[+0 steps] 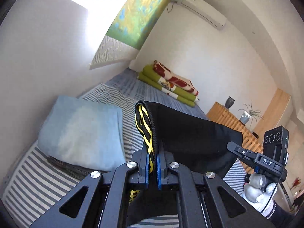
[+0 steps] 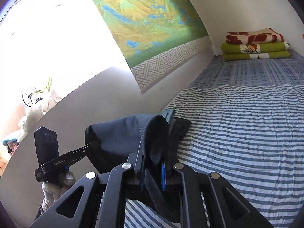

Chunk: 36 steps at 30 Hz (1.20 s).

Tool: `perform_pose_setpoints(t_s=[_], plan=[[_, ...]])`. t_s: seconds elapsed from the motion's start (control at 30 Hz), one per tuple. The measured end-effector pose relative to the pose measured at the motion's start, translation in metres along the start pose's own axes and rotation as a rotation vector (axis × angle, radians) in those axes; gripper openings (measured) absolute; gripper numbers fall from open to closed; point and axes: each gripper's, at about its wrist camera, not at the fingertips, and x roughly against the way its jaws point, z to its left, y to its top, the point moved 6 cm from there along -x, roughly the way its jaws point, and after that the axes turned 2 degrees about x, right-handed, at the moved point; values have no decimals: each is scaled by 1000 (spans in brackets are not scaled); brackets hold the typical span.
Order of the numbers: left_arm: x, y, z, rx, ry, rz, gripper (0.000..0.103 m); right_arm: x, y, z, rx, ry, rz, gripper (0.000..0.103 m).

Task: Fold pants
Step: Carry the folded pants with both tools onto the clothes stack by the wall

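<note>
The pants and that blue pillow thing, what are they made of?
The pants look like a smooth, matte black knit, maybe sporty polyester: ribbed waistband edge, yellow band inside. They drape limply between the left gripper and the right gripper. The blue pillow looks like soft, fuzzy towelling or fleece; hard to tell exactly.

My two black hand-held grippers, white knit gloves.
On my left hand-held gripper (image 1: 153,168): blue pads, silver screws; beside it, the right hand-held gripper (image 1: 232,146) lettered "DAS", gloved hand (image 1: 256,188) beneath.
</note>
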Motion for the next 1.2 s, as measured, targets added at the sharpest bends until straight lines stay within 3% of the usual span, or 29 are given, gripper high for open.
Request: perform_pose_setpoints(t_s=[0.17,0.27,0.4,0.57,0.63,0.7,0.77,0.83,0.93,1.07,1.2], plan=[[10,46,62,9,67,-49,5,-68,28,40,48,45,9,11],[-6,74,105,31,89,-60,5,-121,41,46,46,61,29,11],[-62,100,176,112,110,-23,5,-196,56,30,17,58,59,11],[-161,96,260,206,162,100,6,-304,56,-28,-93,10,151,11],[-183,95,287,233,248,118,15,-340,51,-50,-98,-35,207,16],[-196,100,299,199,289,84,33,-368,43,-70,-89,-107,295,17],[-203,102,303,206,253,62,33,-374,40,-85,-111,-122,322,23],[-212,100,299,146,244,68,33,-362,41,-90,-124,-105,287,35],[-230,86,280,91,204,108,33,-341,44,-91,-110,-117,247,36],[-259,65,257,5,224,157,32,-307,51,-78,-70,-136,185,36],[-284,27,231,-117,268,230,33,-279,36,-49,-5,-71,176,36]])
